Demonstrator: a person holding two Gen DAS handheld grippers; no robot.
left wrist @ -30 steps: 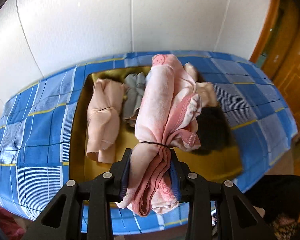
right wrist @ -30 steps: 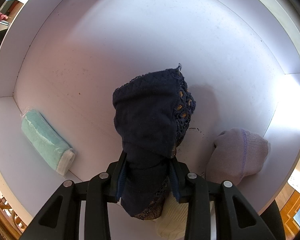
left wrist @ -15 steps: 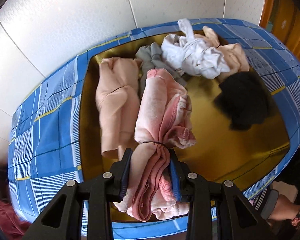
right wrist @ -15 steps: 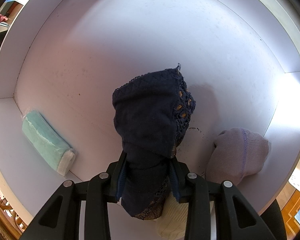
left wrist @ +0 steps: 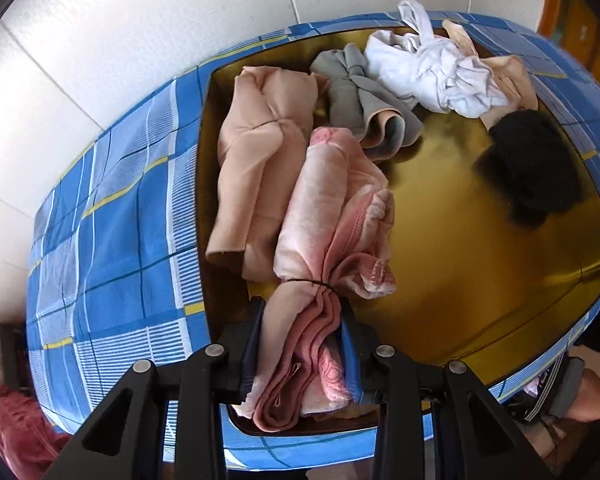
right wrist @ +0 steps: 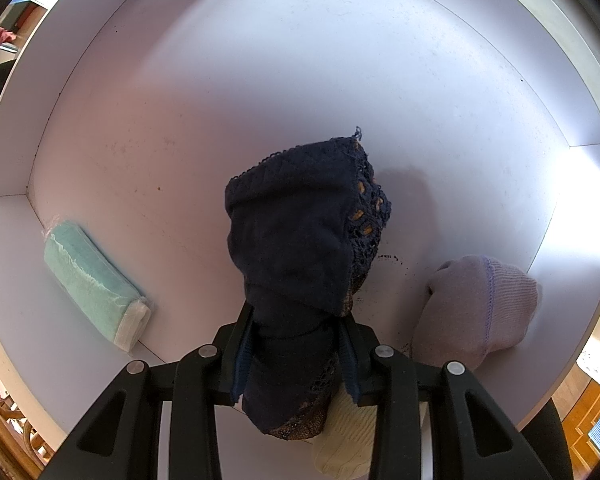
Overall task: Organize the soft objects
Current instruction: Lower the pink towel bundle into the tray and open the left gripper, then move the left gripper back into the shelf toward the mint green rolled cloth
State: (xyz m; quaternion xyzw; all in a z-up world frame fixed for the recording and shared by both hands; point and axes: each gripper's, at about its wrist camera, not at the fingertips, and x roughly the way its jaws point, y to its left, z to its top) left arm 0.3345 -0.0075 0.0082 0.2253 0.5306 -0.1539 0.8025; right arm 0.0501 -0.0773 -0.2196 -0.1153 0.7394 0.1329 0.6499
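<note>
The left claw has swung closer over the gold tray, clamped on the pink towel bundle beside the peach roll near the tray's left edge (likely about to set it down). The right claw stays clamped on the navy lace garment inside the white shelf, unmoved.

Daylight is flooding the left wrist view, and the gold tray is throwing back a soft glare near its middle. Fisheye distortion is bending the edges into dark corners. In the right wrist view, light is blowing out the white shelf at its right edge, while the dark cloth is casting a faint shadow rightward.
</note>
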